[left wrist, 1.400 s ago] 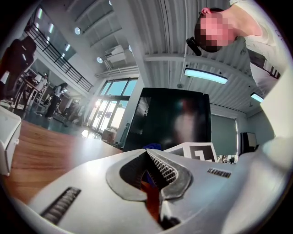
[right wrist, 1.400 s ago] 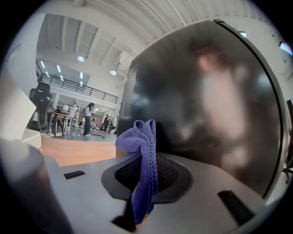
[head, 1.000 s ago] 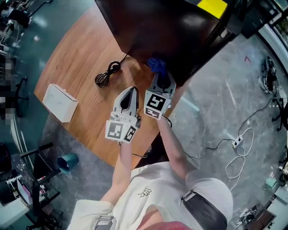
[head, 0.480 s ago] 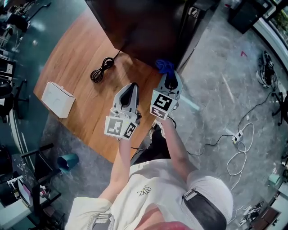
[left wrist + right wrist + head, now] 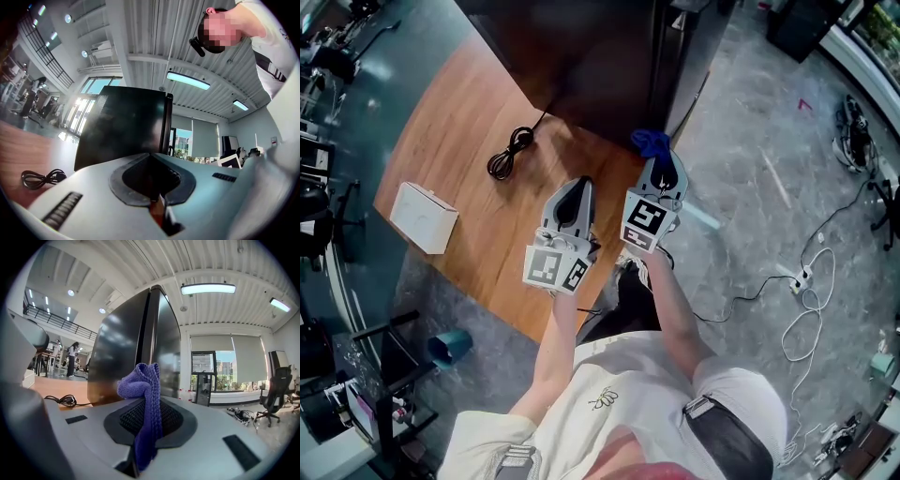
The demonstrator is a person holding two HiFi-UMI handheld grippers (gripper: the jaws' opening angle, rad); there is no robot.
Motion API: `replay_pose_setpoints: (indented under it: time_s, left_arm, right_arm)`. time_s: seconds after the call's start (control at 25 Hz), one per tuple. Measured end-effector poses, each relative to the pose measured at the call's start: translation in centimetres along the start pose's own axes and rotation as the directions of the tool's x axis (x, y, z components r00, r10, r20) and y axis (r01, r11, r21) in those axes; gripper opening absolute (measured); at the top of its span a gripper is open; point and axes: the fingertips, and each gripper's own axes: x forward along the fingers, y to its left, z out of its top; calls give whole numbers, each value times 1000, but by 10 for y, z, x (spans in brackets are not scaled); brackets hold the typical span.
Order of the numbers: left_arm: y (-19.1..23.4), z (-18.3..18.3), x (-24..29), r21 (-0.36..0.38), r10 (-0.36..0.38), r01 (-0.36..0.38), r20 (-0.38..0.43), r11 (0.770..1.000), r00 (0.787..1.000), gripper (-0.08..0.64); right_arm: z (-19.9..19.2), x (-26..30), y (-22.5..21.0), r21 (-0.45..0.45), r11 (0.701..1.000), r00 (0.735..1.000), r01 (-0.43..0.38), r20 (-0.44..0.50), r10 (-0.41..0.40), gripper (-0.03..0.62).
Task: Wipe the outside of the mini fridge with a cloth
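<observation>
Mini fridge point(image 5: 581, 56) is drawing away from the right tongs point(image 5: 662, 157), which are still pinching the blue cloth point(image 5: 649, 142). The left tongs point(image 5: 580, 184) are staying closed and empty over the worktop point(image 5: 459, 141).

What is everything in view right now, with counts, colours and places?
mini fridge: one, black, at the table's far side.
table: one, brown wood, under the fridge.
cable: one, black, coiled on the table beside the fridge.
box: one, white, near the table's left edge.
cloth: one, blue, held near the fridge's corner.
container: one, teal, on the floor.
left hand-held gripper: one, grey, shut, empty, over the table.
right hand-held gripper: one, grey, shut on the cloth.
</observation>
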Motion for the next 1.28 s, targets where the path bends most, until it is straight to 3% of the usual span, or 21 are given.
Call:
replay_pose_setpoints:
  time_s: [0.28,0.52,0.68,0.96,1.28]
  left_arm:
    - [32,-1,-5,-23,64,-64,3,998,998,5]
    - [89,-8,-18,-38,146,-146,0,989,989,5]
    - [133,-28,-33,-20,206,-207,-34,978,978,5]
    - [210,-37,-46,-45,321,-324,-52,945,946,5]
    - [269,-36,-57,-34,439,-440,-34,897,898,5]
  right_arm:
    - [12,-5,38,33,996,996,-87,6,86,61]
    - [19,24,129,32,974,974,-224,37,223,61]
    - [1,51,200,-2,953,953,-303,10,303,61]
    - [-28,118,294,-35,932,933,-360,-25,359,61]
    - [-34,169,343,-39,932,932,-360,-51,358,61]
